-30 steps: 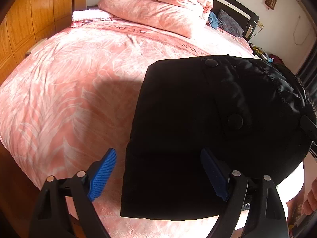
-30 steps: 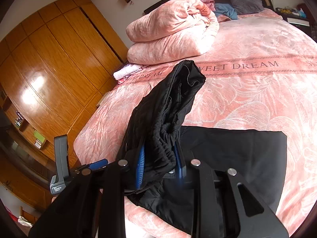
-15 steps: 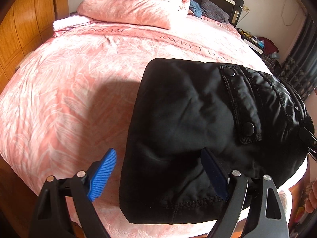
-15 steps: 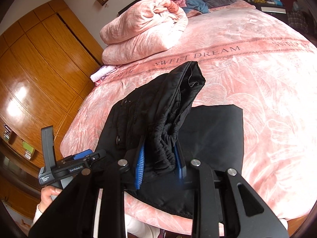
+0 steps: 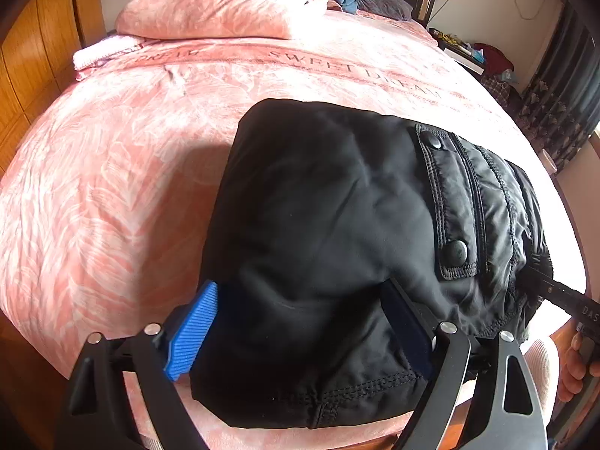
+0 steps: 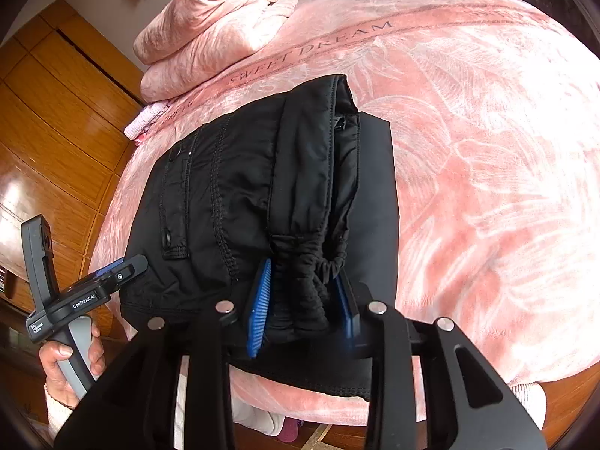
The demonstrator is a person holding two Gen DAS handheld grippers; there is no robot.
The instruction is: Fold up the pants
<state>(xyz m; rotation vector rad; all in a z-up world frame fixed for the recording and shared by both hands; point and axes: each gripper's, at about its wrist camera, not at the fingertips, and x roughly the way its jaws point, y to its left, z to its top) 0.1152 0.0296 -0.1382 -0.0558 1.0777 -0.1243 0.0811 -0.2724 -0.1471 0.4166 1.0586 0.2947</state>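
Observation:
Black pants (image 5: 318,225) lie folded on the pink bed (image 5: 112,187), with a snap pocket flap facing up. My left gripper (image 5: 300,332) stands wide open over their near edge; cloth lies between its blue pads (image 5: 191,333), one pad at the pants' left side. In the right wrist view, my right gripper (image 6: 302,311) holds the gathered elastic waistband (image 6: 303,285), and its jaws are opening with that bunch still between them. The upper fold of the pants (image 6: 232,195) rests on a flat lower layer (image 6: 378,225). The left gripper (image 6: 93,288) shows there at the pants' left corner.
A folded pink duvet (image 5: 225,3) and a white towel (image 5: 101,50) lie at the head of the bed. Wooden wardrobe doors (image 6: 56,131) stand along the left side. A nightstand and dark curtains (image 5: 555,112) are on the right. A person's hand (image 6: 71,360) holds the left handle.
The right gripper has come down, laying the lifted waistband half onto the flat lower layer. The left gripper has moved in until the pants' near edge sits between its pads.

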